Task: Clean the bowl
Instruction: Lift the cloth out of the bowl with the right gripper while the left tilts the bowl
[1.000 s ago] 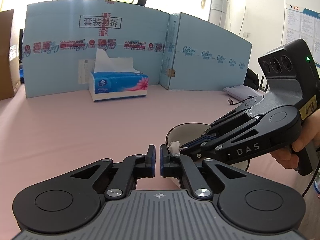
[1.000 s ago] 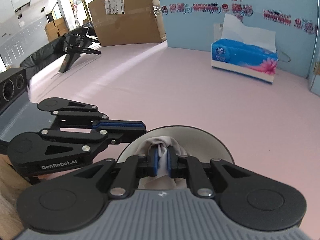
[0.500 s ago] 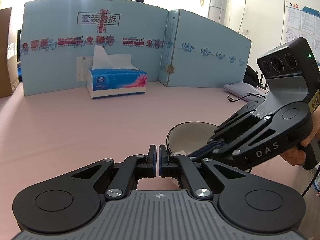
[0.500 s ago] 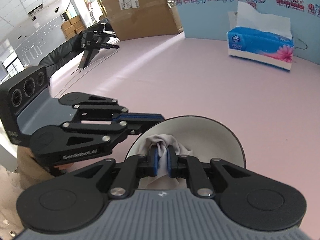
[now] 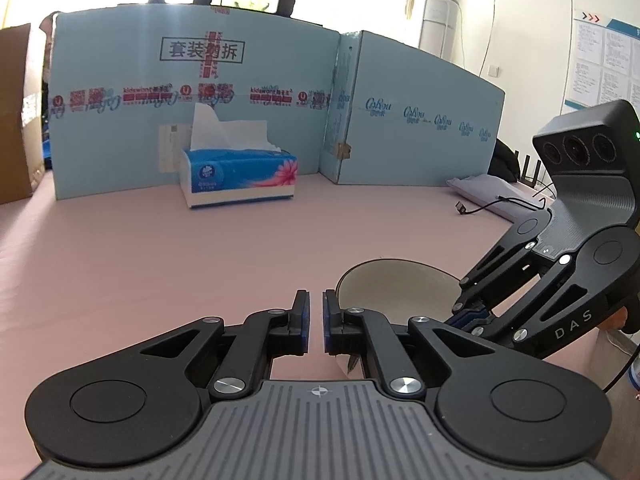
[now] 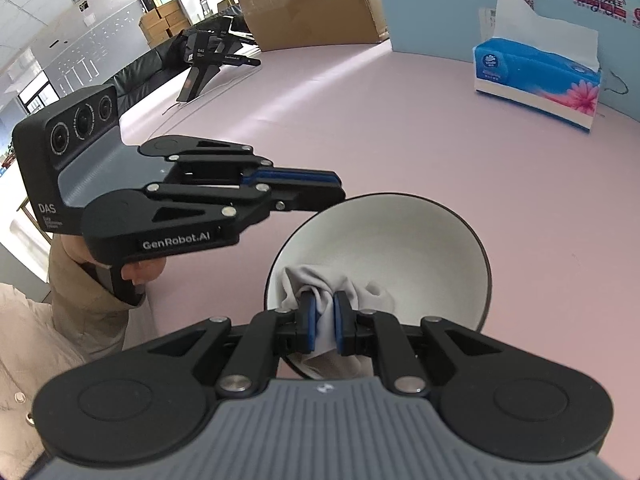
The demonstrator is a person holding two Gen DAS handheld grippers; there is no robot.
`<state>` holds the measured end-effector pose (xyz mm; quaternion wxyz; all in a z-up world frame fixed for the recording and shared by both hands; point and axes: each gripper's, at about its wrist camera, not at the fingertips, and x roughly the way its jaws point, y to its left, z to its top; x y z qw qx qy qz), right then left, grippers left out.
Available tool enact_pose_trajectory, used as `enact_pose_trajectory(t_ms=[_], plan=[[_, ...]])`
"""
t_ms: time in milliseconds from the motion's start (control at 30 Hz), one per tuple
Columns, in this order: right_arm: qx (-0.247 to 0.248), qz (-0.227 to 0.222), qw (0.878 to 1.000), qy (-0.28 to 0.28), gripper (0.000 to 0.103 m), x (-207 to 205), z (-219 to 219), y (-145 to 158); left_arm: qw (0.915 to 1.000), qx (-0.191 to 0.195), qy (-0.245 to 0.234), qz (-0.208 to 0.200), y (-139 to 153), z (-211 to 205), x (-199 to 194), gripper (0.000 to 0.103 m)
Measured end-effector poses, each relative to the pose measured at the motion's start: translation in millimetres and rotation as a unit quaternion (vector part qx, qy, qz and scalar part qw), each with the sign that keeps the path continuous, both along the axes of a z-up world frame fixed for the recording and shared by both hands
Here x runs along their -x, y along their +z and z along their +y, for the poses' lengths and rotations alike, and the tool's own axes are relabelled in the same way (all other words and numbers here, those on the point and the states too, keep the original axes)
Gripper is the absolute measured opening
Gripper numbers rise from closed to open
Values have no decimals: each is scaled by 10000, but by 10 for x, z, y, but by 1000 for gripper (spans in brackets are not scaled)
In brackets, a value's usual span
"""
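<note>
A white bowl [image 6: 400, 248] with a dark rim stands on the pink table. My right gripper [image 6: 323, 314] is shut on a grey cloth [image 6: 316, 284] that rests inside the bowl at its near side. My left gripper [image 5: 316, 312] is shut and empty, with a narrow gap between its pads, just left of the bowl [image 5: 396, 288]. In the right wrist view the left gripper [image 6: 336, 186] reaches to the bowl's far left rim. In the left wrist view the right gripper [image 5: 464, 316] dips into the bowl; the cloth is hidden there.
A blue tissue box [image 5: 240, 178] stands at the back before a light-blue cardboard screen [image 5: 200, 92]. A brown carton [image 6: 308, 0] and a spare gripper [image 6: 212, 60] lie far left. A cable [image 5: 496, 204] lies at the right.
The right gripper with the cloth has moved toward the bowl's near side. The left gripper has drawn back slightly and its pads stand a little further apart.
</note>
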<state>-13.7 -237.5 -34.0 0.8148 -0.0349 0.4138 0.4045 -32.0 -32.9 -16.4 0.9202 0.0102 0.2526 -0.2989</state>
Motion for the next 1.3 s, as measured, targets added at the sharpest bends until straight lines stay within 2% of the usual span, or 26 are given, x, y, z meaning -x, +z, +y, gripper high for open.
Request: enact_pose_trajectory(t_ms=[167, 267, 400, 500, 633, 733, 867, 1000, 1133, 1300], plan=[[-277, -120, 9992, -243, 12, 87, -137, -1, 10000, 25, -62, -61, 60, 5, 49, 18], [-673, -239, 9958, -574, 12, 153, -293, -24, 9999, -1, -122, -104, 97, -38, 83, 19], [-1517, -492, 9804, -1160, 12, 227, -552, -35, 9997, -58, -209, -122, 130, -108, 120, 23], [-1879, -673, 9678, -1534, 12, 281, -710, -31, 9994, -123, -286, -143, 150, -177, 152, 25], [-2070, -850, 9569, -1852, 12, 326, -844, -10, 9985, -169, -488, -176, 176, -292, 234, 29], [-2167, -919, 9498, -2062, 12, 349, -918, -9, 9962, -211, -820, -205, 182, -415, 317, 30], [-2432, -981, 9307, -2549, 12, 421, -1115, -71, 9930, -229, -1145, -167, 183, -564, 391, 30], [-2619, -1016, 9156, -2877, 12, 506, -1264, -145, 9898, -414, -1356, -144, 149, -772, 448, 30], [-2783, -931, 9079, -2994, 12, 558, -1344, -242, 9877, -566, -1453, -94, 97, -923, 482, 30], [-2963, -760, 9040, -2988, 13, 596, -1366, -383, 9864, -814, -1431, 11, 15, -1046, 466, 30]])
